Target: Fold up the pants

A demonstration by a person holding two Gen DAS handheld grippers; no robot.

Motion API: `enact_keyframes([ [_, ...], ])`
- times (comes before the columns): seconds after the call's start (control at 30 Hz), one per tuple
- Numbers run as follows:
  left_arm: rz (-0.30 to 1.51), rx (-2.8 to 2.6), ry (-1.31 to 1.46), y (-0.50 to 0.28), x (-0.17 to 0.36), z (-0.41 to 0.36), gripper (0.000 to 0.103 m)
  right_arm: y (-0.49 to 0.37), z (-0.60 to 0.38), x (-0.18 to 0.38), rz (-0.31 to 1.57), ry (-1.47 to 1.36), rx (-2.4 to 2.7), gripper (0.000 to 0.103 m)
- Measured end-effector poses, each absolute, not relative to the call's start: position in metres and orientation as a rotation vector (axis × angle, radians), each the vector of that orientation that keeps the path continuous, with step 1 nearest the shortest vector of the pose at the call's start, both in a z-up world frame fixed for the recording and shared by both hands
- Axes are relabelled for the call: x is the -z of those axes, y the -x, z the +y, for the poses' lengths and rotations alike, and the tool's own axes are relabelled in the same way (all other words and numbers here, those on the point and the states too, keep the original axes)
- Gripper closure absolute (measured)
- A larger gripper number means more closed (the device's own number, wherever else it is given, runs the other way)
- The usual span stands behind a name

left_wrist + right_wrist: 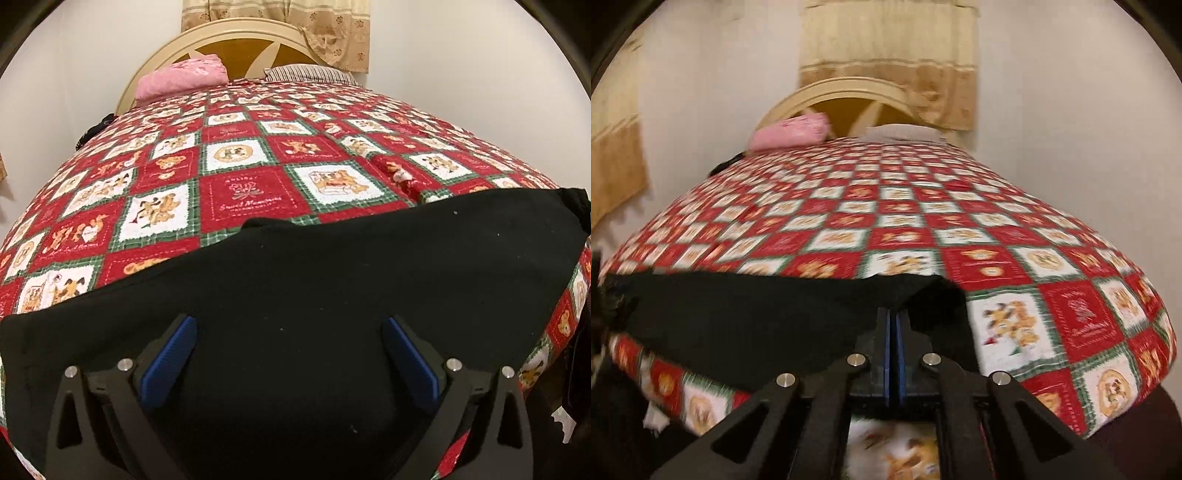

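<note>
Black pants (314,280) lie flat across the near edge of the bed quilt (236,155). Left gripper (290,354) spread wide above them – released. Right gripper (894,325) clenched on pants' right corner (923,291) – quilt beyond is bare up to the pink pillow (181,79).

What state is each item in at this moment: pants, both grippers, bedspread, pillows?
black pants: spread flat along the bed's near edge
left gripper: open, over the pants
right gripper: shut on the pants' edge
patchwork bedspread: laid out, slightly wrinkled
pink pillow: at the headboard
striped pillow: at the headboard
</note>
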State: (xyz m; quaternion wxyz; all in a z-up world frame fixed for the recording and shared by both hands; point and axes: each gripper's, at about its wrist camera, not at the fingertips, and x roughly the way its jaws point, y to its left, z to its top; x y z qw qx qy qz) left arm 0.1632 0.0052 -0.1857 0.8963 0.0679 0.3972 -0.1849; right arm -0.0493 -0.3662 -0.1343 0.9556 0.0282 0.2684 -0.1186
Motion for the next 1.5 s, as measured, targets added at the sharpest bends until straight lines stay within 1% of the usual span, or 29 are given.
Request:
enact_keyframes([
  [0.1, 0.823, 0.384, -0.139, -0.163, 0.186, 0.006, 0.0, 0.051, -0.361, 0.133, 0.529, -0.044, 0.236, 0.1],
  [0.23, 0.822, 0.384, -0.139, -0.163, 0.186, 0.005, 0.0, 0.034, -0.39, 0.135, 0.56, -0.052, 0.388, 0.1],
  [0.3, 0.821, 0.385, -0.139, -0.163, 0.186, 0.005, 0.0, 0.021, -0.414, 0.141, 0.615, -0.099, 0.464, 0.1],
  [0.37, 0.819, 0.387, -0.137, -0.163, 0.186, 0.005, 0.0, 0.013, -0.441, 0.149, 0.655, -0.204, 0.482, 0.1],
  [0.5, 0.815, 0.39, -0.133, -0.162, 0.186, 0.006, 0.0, 0.016, -0.45, 0.149, 0.621, -0.274, 0.465, 0.099],
  [0.53, 0.814, 0.39, -0.133, -0.161, 0.186, 0.006, 0.0, 0.022, -0.448, 0.146, 0.599, -0.292, 0.468, 0.097],
  [0.7, 0.81, 0.395, -0.129, -0.161, 0.186, 0.007, 0.0, 0.057, -0.454, 0.145, 0.581, -0.357, 0.526, 0.097],
  [0.83, 0.809, 0.397, -0.129, -0.161, 0.186, 0.007, 0.0, 0.072, -0.483, 0.143, 0.543, -0.519, 0.481, 0.096],
  [0.87, 0.809, 0.397, -0.128, -0.161, 0.186, 0.007, 0.0, 0.071, -0.489, 0.142, 0.537, -0.561, 0.453, 0.093],
  [0.9, 0.808, 0.398, -0.127, -0.161, 0.186, 0.007, 0.0, 0.068, -0.491, 0.141, 0.539, -0.585, 0.427, 0.067],
  [0.93, 0.808, 0.398, -0.125, -0.161, 0.186, 0.007, 0.0, 0.063, -0.493, 0.143, 0.552, -0.609, 0.381, 0.031],
  [0.97, 0.808, 0.399, -0.125, -0.161, 0.186, 0.007, 0.0, 0.056, -0.492, 0.145, 0.566, -0.636, 0.331, 0.023],
  [1.0, 0.807, 0.398, -0.125, -0.161, 0.186, 0.006, 0.0, 0.052, -0.489, 0.147, 0.571, -0.641, 0.306, 0.023],
  [1.03, 0.806, 0.398, -0.127, -0.161, 0.186, 0.007, 0.0, 0.044, -0.484, 0.148, 0.594, -0.63, 0.284, 0.023],
  [1.07, 0.804, 0.398, -0.127, -0.161, 0.186, 0.007, 0.0, 0.036, -0.48, 0.151, 0.633, -0.603, 0.295, 0.028],
  [1.1, 0.803, 0.399, -0.126, -0.161, 0.186, 0.007, 0.0, 0.028, -0.476, 0.155, 0.688, -0.574, 0.315, 0.045],
  [1.13, 0.804, 0.399, -0.126, -0.161, 0.186, 0.007, 0.0, 0.022, -0.471, 0.157, 0.721, -0.53, 0.36, 0.054],
  [1.17, 0.804, 0.399, -0.128, -0.16, 0.186, 0.007, 0.0, 0.02, -0.47, 0.157, 0.722, -0.515, 0.369, 0.058],
  [1.2, 0.803, 0.399, -0.127, -0.16, 0.186, 0.007, 0.0, 0.02, -0.469, 0.156, 0.72, -0.529, 0.337, 0.086],
  [1.23, 0.804, 0.399, -0.126, -0.161, 0.186, 0.007, 0.0, 0.021, -0.469, 0.154, 0.713, -0.565, 0.285, 0.094],
  [1.4, 0.798, 0.398, -0.129, -0.16, 0.186, 0.007, 0.0, 0.032, -0.461, 0.126, 0.648, -0.494, 0.347, 0.097],
  [1.5, 0.794, 0.401, -0.128, -0.159, 0.186, 0.007, 0.0, 0.021, -0.472, 0.134, 0.688, -0.485, 0.39, 0.097],
])
